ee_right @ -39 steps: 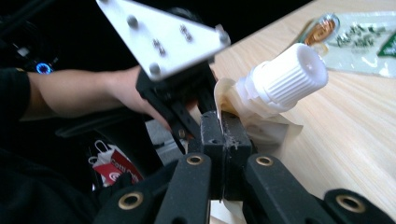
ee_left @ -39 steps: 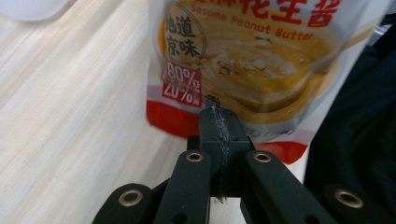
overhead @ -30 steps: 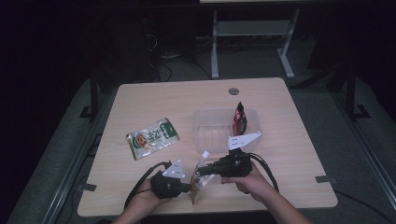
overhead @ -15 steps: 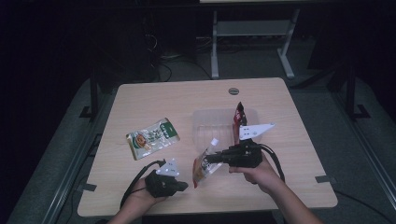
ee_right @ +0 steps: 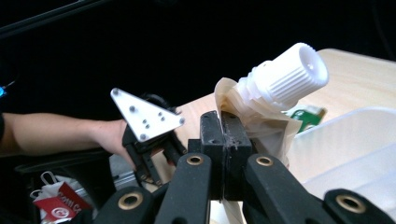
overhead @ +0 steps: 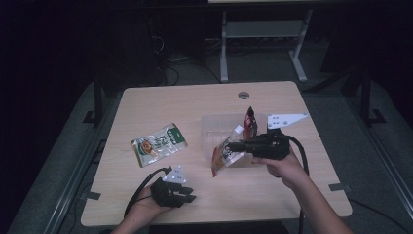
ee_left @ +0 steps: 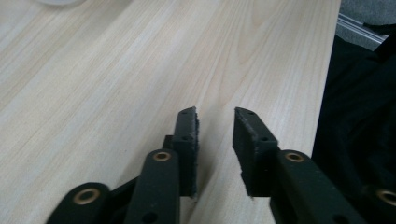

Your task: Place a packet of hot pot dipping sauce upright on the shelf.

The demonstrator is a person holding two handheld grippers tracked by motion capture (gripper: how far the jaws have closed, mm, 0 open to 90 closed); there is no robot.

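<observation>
A spouted pouch [overhead: 223,155] with a white cap [ee_right: 285,77] hangs above the table, beside the front of a clear plastic container [overhead: 214,127]. My right gripper [overhead: 233,145] is shut on the pouch's upper edge just under the spout, jaws pressed together [ee_right: 222,119]. In the right gripper view the container's rim [ee_right: 359,116] lies just beyond the pouch. My left gripper [overhead: 187,195] rests near the table's front edge, and it appears in the right gripper view [ee_right: 149,140] with its grey plate. Its jaws stand open [ee_left: 215,116] over bare wood, holding nothing.
A red packet [overhead: 251,122] stands upright inside the container. A green snack packet [overhead: 159,144] lies flat left of it, its corner visible behind the pouch [ee_right: 306,116]. The table's front edge is close to the left hand. Dark floor surrounds the table.
The left gripper let go of the pouch and drew back to the left. The right gripper lifted the pouch and carried it right and farther back, up to the container.
</observation>
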